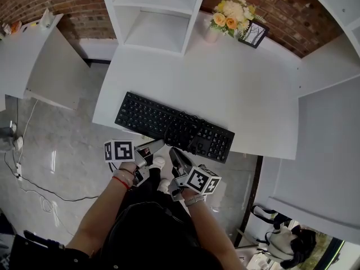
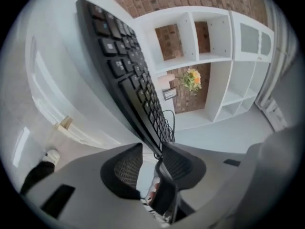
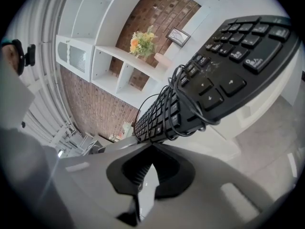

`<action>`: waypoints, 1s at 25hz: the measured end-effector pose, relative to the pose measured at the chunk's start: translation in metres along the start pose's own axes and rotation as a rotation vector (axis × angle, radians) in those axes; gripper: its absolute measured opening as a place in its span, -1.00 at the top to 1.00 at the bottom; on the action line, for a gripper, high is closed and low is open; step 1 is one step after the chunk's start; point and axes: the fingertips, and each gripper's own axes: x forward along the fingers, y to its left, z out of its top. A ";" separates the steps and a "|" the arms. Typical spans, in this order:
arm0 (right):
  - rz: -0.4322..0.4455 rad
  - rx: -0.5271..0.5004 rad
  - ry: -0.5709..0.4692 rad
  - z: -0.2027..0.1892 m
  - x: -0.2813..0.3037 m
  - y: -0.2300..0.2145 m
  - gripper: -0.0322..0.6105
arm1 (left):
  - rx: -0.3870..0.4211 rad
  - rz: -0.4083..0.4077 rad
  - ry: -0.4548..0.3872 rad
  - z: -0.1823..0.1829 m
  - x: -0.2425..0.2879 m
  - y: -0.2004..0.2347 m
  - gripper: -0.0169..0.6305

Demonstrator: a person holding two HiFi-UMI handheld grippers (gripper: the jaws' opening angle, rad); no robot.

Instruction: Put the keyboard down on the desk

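The black keyboard lies flat on the white desk, slanted along its front edge, with its cable looped round its middle. My left gripper sits just below the desk edge at the keyboard's near side. In the left gripper view its jaws stand apart with only floor between them, and the keyboard stretches away ahead. My right gripper hangs beside it, under the keyboard's front edge. Its jaws meet at the tips and hold nothing, with the keyboard just above.
A vase of flowers and a small picture frame stand at the desk's back, next to a white shelf unit. Another white table is at the left and a white panel at the right. Cables trail on the floor.
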 end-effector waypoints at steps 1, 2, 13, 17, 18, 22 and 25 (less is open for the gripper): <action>0.003 0.001 0.000 0.000 0.001 0.000 0.89 | 0.078 0.014 0.007 -0.003 -0.001 -0.001 0.57; 0.005 0.001 -0.002 0.000 0.001 0.000 0.89 | 0.172 0.035 0.015 -0.005 -0.001 -0.002 0.57; -0.015 0.020 -0.035 0.016 0.004 -0.009 0.89 | 0.985 0.288 0.085 -0.014 0.015 -0.018 0.97; -0.015 0.024 -0.043 0.024 0.013 -0.006 0.89 | 1.001 0.295 0.045 0.001 0.018 -0.019 0.97; -0.018 0.020 -0.043 0.025 0.015 -0.006 0.89 | 1.011 0.300 0.042 0.003 0.019 -0.019 0.97; -0.041 0.010 -0.038 0.029 0.020 -0.013 0.89 | 1.023 0.318 0.017 0.009 0.024 -0.020 0.97; -0.043 0.019 -0.047 0.037 0.025 -0.009 0.89 | 1.014 0.334 0.008 0.015 0.028 -0.020 0.97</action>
